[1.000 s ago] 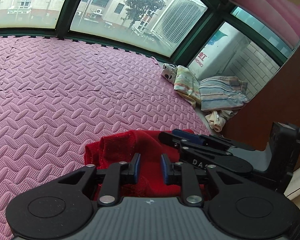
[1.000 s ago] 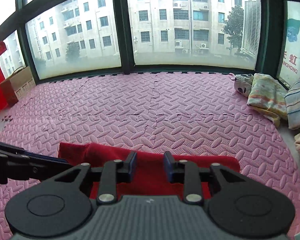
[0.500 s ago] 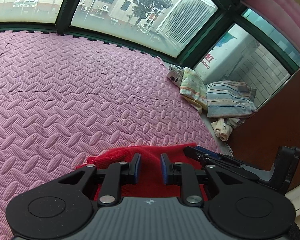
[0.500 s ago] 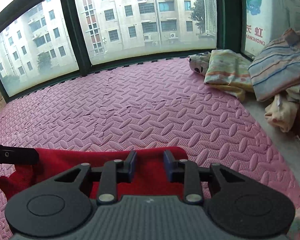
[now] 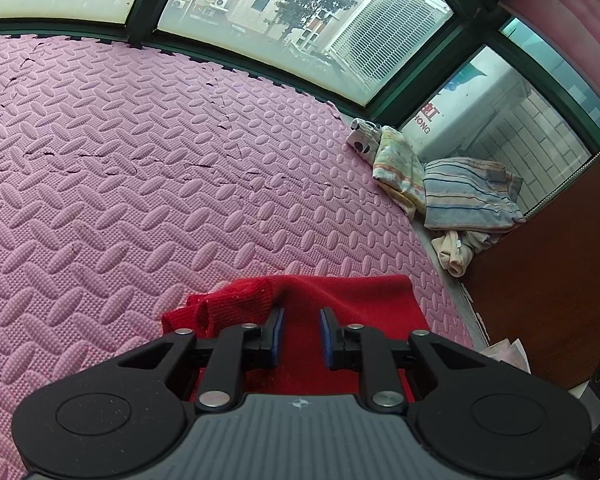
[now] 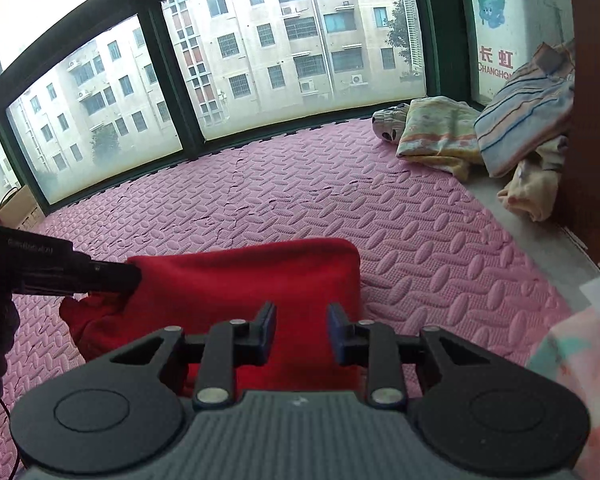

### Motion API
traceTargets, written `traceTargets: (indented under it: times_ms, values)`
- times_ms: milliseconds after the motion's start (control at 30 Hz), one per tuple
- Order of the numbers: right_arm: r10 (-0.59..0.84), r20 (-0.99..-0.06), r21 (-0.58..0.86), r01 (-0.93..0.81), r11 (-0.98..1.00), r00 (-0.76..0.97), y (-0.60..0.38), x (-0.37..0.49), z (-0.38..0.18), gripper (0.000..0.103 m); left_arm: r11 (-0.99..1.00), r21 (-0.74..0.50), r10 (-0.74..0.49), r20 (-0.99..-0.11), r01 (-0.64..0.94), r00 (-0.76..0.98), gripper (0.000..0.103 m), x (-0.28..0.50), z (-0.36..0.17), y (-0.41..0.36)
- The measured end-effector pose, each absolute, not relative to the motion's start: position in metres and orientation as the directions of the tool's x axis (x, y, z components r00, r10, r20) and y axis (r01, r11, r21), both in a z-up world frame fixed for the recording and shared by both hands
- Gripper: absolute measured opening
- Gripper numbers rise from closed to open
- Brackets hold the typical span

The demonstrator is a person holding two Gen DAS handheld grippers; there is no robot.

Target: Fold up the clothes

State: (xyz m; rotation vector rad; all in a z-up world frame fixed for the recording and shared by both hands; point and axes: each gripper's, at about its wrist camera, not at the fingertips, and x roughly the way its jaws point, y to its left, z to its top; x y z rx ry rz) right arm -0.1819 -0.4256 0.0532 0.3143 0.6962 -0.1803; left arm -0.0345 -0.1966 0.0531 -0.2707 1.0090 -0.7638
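A folded red knit garment (image 5: 340, 304) lies on the pink foam mat (image 5: 140, 160). It also shows in the right wrist view (image 6: 240, 280). My left gripper (image 5: 300, 332) hangs just above its near part with the jaws apart and nothing between them. A ribbed red cuff (image 5: 236, 304) lies beside its left finger. My right gripper (image 6: 300, 332) is open and empty over the garment's near right part. In the right wrist view the left gripper's fingers (image 6: 100, 276) reach in from the left and touch the garment's far left corner.
A pile of other clothes lies at the mat's far right corner: a pale floral piece (image 5: 396, 168), a striped piece (image 5: 468, 196) and a cream piece (image 5: 456, 252). A brown wooden panel (image 5: 560, 280) stands at the right. Windows line the far edge.
Both grippers have drawn apart, and the right gripper no longer shows in the left wrist view. The red garment now lies flatter and more compact.
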Motion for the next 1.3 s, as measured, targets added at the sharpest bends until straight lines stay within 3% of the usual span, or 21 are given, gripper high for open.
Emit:
traceTargets:
  times_ms: [67,233,300,567,733,967,1133,1200,1300]
  values:
    - [-0.071,-0.648,0.213,0.27,0.939,0.758,-0.423,-0.185,0.051,0.028,0.715,-0.531,-0.686,-0.661,0.455,0.306,0.022,-0.037,0.055,-0.197]
    - [-0.1,-0.602,0.194,0.266,0.944,0.792,-0.409,-0.197,0.062,0.029,0.72,-0.501,-0.677,-0.657,0.48,0.331,0.036,-0.052,0.067,-0.186]
    - [-0.113,-0.581,0.175,0.259,0.95,0.806,-0.4,-0.204,0.066,0.029,0.723,-0.493,-0.674,-0.656,0.483,0.339,0.037,-0.057,0.07,-0.18]
    - [-0.13,-0.591,0.15,0.267,0.952,0.796,-0.389,-0.209,0.045,0.031,0.734,-0.475,-0.663,-0.658,0.486,0.358,0.047,-0.079,0.074,-0.159]
    - [-0.132,-0.561,0.147,0.255,0.956,0.817,-0.381,-0.216,0.06,0.045,0.744,-0.447,-0.648,-0.662,0.496,0.375,0.063,-0.094,0.074,-0.144]
    - [-0.123,-0.554,0.139,0.238,0.961,0.823,-0.366,-0.221,0.064,0.076,0.756,-0.412,-0.628,-0.676,0.508,0.386,0.082,-0.112,0.07,-0.134]
    - [-0.139,-0.541,0.118,0.239,0.964,0.829,-0.356,-0.225,0.069,0.092,0.757,-0.383,-0.622,-0.671,0.53,0.403,0.1,-0.125,0.071,-0.13]
    - [-0.151,-0.537,0.108,0.245,0.963,0.83,-0.352,-0.226,0.07,0.101,0.758,-0.374,-0.621,-0.665,0.535,0.415,0.103,-0.13,0.072,-0.128]
    - [-0.168,-0.53,0.094,0.255,0.962,0.831,-0.346,-0.228,0.071,0.103,0.752,-0.378,-0.63,-0.653,0.54,0.42,0.103,-0.136,0.072,-0.124]
